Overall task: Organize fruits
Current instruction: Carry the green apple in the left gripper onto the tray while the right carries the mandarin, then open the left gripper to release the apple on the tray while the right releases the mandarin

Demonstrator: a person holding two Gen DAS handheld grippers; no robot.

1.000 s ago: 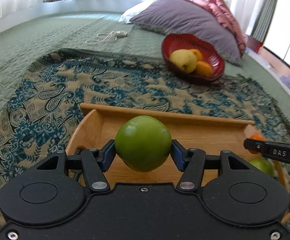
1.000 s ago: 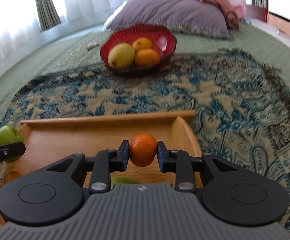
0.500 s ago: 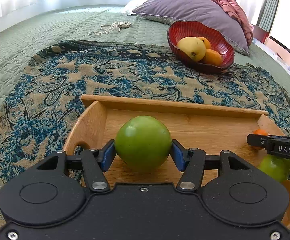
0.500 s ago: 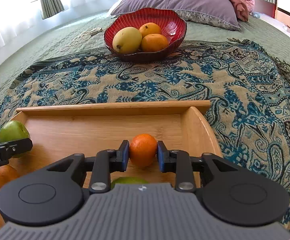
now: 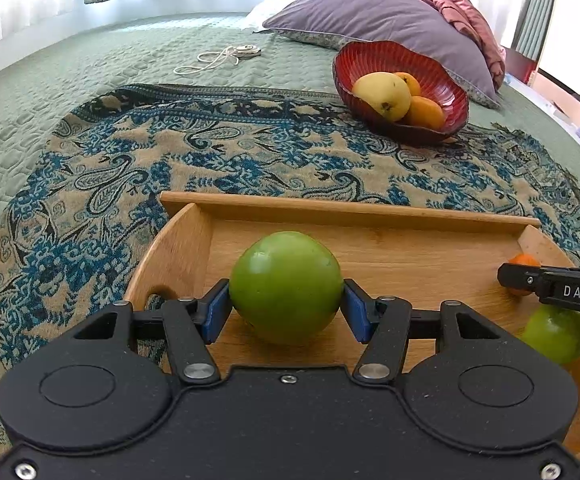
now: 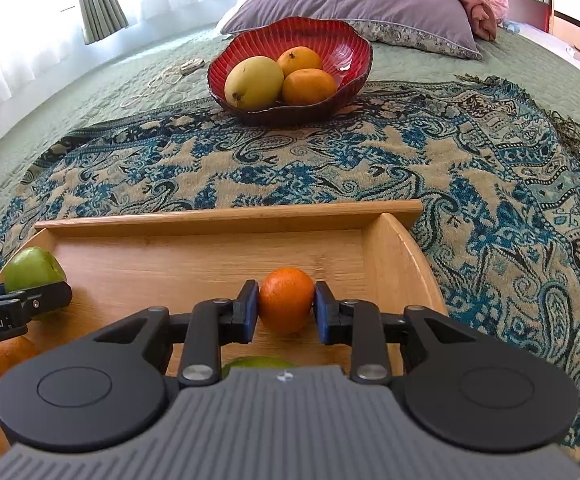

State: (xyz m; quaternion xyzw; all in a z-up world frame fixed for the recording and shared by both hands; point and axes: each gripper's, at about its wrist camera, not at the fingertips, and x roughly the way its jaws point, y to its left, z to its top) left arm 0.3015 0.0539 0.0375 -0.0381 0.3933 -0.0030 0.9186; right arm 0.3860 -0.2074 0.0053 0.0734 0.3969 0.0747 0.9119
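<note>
**Spotter:** What have you got in each hand?

**Operator:** My left tongs (image 5: 285,308) are clenched on the green apple (image 5: 285,286), blue pads at its widest girth, low over the left end of the wooden tray (image 5: 346,210). My right tongs (image 6: 285,312) grip the small orange (image 6: 285,298) the same way, near the tray's right wall. I can't tell whether either fruit rests on the tray floor.

**Spotter:** How will they handle?

**Operator:** I judge the apple firm, smooth and fairly heavy; it could slip if I hold off-centre, so I'm staying on its equator. The orange looks lighter with softer, grippier skin, so I'd squeeze gently to avoid bruising.

**Spotter:** Anything else about?

**Operator:** A second green fruit (image 5: 556,334) lies in the tray under my right tongs, and another orange fruit (image 6: 11,352) sits at its left end. The red bowl (image 6: 342,38) on the bed, well beyond the tray, holds a mango (image 6: 253,82) and two oranges (image 6: 308,86).
</note>
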